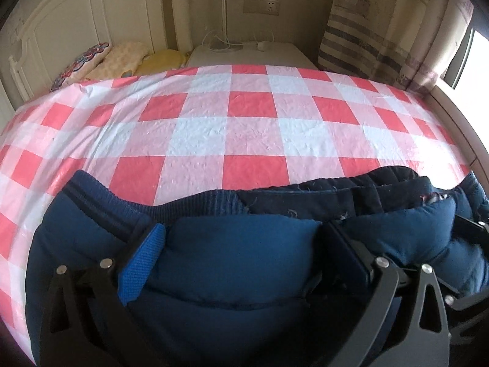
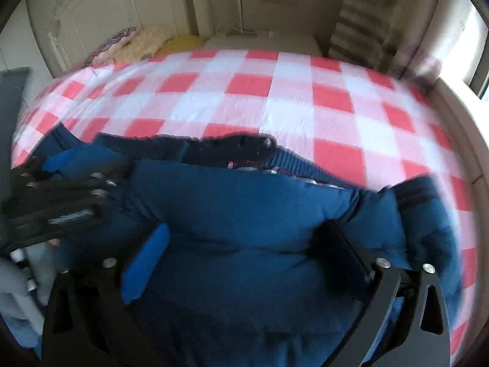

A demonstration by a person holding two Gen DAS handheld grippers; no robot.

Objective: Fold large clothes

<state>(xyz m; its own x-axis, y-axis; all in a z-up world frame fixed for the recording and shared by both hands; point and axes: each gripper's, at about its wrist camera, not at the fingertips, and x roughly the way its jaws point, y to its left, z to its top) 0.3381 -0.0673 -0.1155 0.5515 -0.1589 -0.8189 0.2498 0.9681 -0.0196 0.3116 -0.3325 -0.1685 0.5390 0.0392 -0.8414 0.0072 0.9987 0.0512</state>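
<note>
**Both grippers over the blue padded jacket on the checked bed**

We see a blue padded jacket (image 1: pixel 244 260) lying along the lower part of the left wrist view, on a bed covered with a red, pink and white checked sheet (image 1: pixel 244 128). Its ribbed knit hem (image 1: pixel 195 206) and dark lining run across the middle of the frame, just above the puffy blue panel.

Our left gripper (image 1: pixel 244 253) points down onto the jacket with its fingers spread wide. A bulge of the padded fabric swells up between them. The blue pad (image 1: pixel 143 263) at lower left lies against the fabric, and the dark finger at lower right also meets it; we cannot tell whether they squeeze the cloth or only rest beside it.

In the blurred right wrist view, our right gripper (image 2: pixel 244 253) also stands with its fingers spread as wide as they go, the jacket (image 2: pixel 244 208) bulging between them, and no pinch shows. The left gripper's black frame (image 2: pixel 61 195) appears at the left edge of that frame, over the jacket.

In the upper left of both views, pillows (image 1: pixel 122 61) lie against a white headboard (image 1: pixel 76 15). A curtain (image 1: pixel 382 30) hangs at upper right.
</note>
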